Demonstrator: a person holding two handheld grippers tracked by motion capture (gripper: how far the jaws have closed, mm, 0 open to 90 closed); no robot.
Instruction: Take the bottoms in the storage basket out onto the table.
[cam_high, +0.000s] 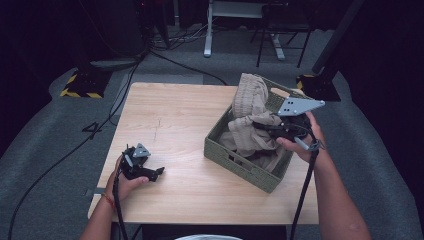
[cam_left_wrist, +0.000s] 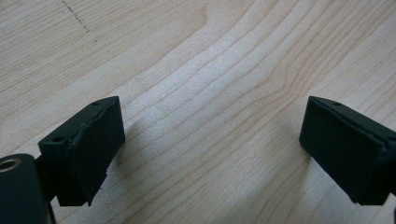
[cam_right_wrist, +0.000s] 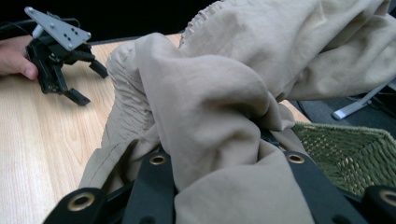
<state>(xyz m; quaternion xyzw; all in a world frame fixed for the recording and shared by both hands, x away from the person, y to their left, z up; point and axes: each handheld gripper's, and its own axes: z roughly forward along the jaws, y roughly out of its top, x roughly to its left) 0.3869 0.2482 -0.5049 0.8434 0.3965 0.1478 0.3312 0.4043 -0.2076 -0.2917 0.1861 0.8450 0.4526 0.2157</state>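
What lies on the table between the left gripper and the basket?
Nothing: in the high view, the stretch of table between the left gripper and the basket is bare wood.

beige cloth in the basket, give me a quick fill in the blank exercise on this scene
1. The right gripper is shut on the beige ____.
2. The beige cloth hangs out of a green woven ____.
3. The left gripper rests on the wooden table with its jaws ____.

Missing words: cloth; basket; open
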